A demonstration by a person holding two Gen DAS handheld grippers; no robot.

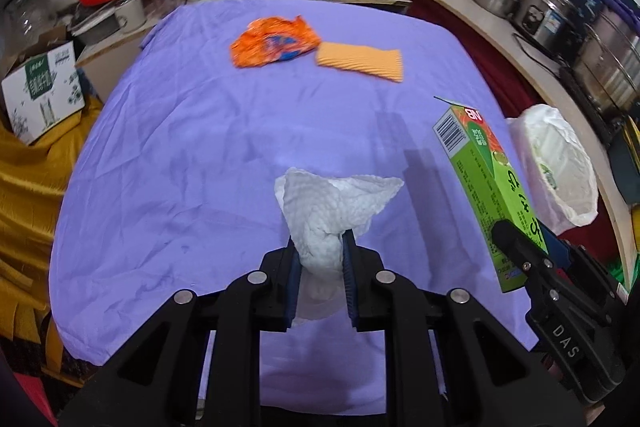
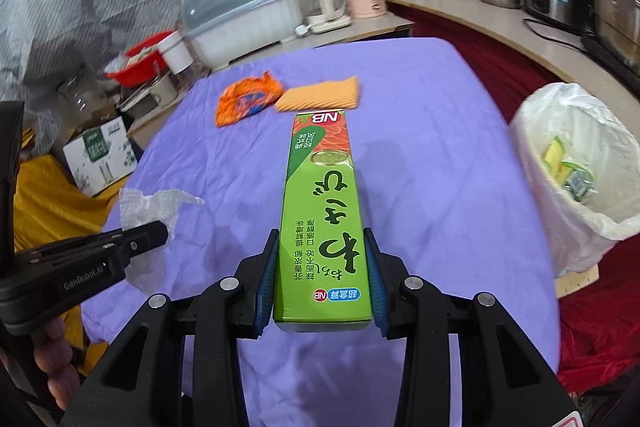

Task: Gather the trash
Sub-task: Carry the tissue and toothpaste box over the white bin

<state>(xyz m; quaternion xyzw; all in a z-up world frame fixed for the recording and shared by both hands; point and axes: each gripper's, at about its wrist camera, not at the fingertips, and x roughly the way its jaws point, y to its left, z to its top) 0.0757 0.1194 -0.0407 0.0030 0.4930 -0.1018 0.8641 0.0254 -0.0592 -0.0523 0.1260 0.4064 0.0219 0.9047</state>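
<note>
Left gripper (image 1: 320,259) clamped on a crumpled white paper towel (image 1: 336,207), blue pads (image 1: 349,267) pressed into its twisted lower end, loose top fanned out above the purple-covered table (image 1: 180,147). Right gripper (image 2: 322,267) closed narrowly on the near end of a long green carton (image 2: 322,211), held lengthwise, pointing away over the table. Farther back on the cloth, an orange wrapper (image 1: 272,43) just beside a ridged orange sponge (image 1: 360,61). Off the table's right edge, a white-lined trash bin (image 2: 576,179) with scraps inside.
</note>
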